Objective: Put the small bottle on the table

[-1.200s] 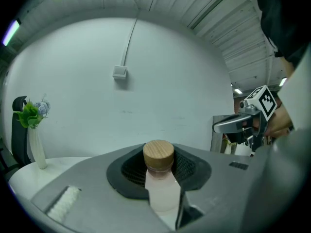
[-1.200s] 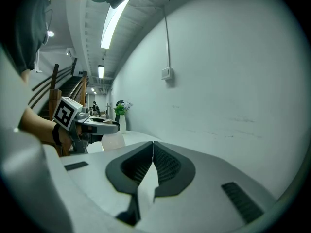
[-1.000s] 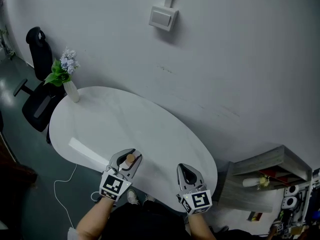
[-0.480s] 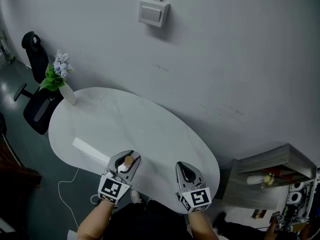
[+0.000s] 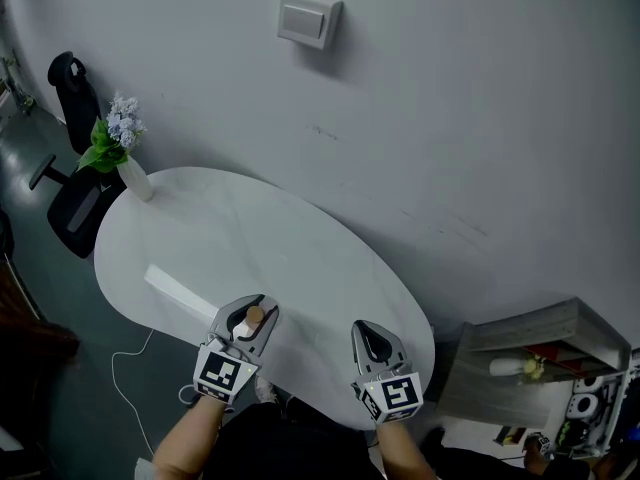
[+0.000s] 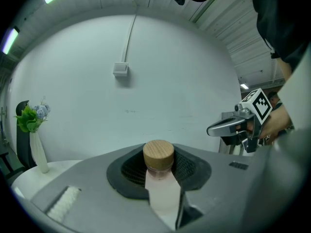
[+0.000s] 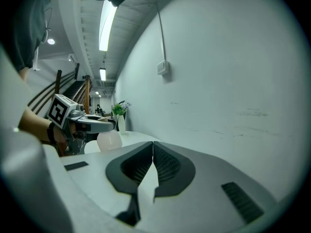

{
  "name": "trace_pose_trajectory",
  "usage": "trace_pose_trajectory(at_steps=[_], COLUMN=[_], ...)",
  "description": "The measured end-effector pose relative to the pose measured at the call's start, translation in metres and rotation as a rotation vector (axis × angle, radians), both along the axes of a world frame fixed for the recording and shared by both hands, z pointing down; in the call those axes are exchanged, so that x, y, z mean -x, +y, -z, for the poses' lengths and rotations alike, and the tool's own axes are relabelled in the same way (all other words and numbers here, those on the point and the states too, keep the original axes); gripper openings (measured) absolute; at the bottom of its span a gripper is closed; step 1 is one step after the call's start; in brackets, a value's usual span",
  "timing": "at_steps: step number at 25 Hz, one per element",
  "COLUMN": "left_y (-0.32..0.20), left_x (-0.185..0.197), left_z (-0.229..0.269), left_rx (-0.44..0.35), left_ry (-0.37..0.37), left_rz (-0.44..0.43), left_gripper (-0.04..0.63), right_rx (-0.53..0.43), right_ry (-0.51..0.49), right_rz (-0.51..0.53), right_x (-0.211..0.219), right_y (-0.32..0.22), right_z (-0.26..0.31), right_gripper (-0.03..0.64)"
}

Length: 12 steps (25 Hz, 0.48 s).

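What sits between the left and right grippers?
Nothing. In the head view only bare table shows between the left gripper, shut on the small bottle, and the shut right gripper.

Two are tallied: left hand-held gripper (image 5: 257,308), right hand-held gripper (image 5: 370,330). One small bottle (image 5: 255,316), one bench (image 5: 250,238), one flower vase (image 5: 135,180), one chair (image 5: 78,118) and one wall switch (image 5: 309,21) are counted.

The person is wearing a black top (image 5: 290,440). The left tool (image 5: 257,310) and the right tool (image 5: 364,330) are both showing smooth grey shells tapering to rounded tips, with black ribbed pads (image 7: 167,165) lining the jaws. Each is carrying a white cube (image 5: 224,373) printed with black square markers at its rear.
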<state>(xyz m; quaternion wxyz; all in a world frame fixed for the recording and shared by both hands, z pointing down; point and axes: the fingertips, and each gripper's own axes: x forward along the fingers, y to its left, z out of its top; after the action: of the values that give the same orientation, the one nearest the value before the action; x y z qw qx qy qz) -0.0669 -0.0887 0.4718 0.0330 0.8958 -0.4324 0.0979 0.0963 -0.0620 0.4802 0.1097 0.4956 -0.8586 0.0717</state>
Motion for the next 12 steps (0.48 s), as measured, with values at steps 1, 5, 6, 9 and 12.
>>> trace_pose_trajectory(at_steps=[1,5,6,9,12], left_y=[-0.001,-0.006,-0.007,-0.011,-0.016], left_x=[-0.001,-0.002,-0.003,-0.005,-0.008], left_z=[0.001,0.005,0.006,0.009,0.008], left_rx=[-0.003,-0.014,-0.016,-0.021,-0.021], left_ry=[0.001,-0.007,-0.009,-0.014,-0.019], left_rz=[-0.001,-0.009,-0.012,-0.021,-0.031], left_gripper=[0.109,0.109,0.11,0.11,0.109], right_rx=[0.003,0.002,0.002,0.006,0.002], right_ry=[0.0,-0.004,-0.005,-0.008,-0.01], right_rz=[-0.001,-0.004,-0.005,-0.008,-0.013], right_x=[-0.001,-0.002,-0.002,-0.003,-0.003], right_y=[0.0,0.001,0.002,0.003,0.004], right_z=[-0.001,-0.002,-0.003,-0.004,-0.003], right_gripper=[0.006,0.006,0.006,0.006,0.006])
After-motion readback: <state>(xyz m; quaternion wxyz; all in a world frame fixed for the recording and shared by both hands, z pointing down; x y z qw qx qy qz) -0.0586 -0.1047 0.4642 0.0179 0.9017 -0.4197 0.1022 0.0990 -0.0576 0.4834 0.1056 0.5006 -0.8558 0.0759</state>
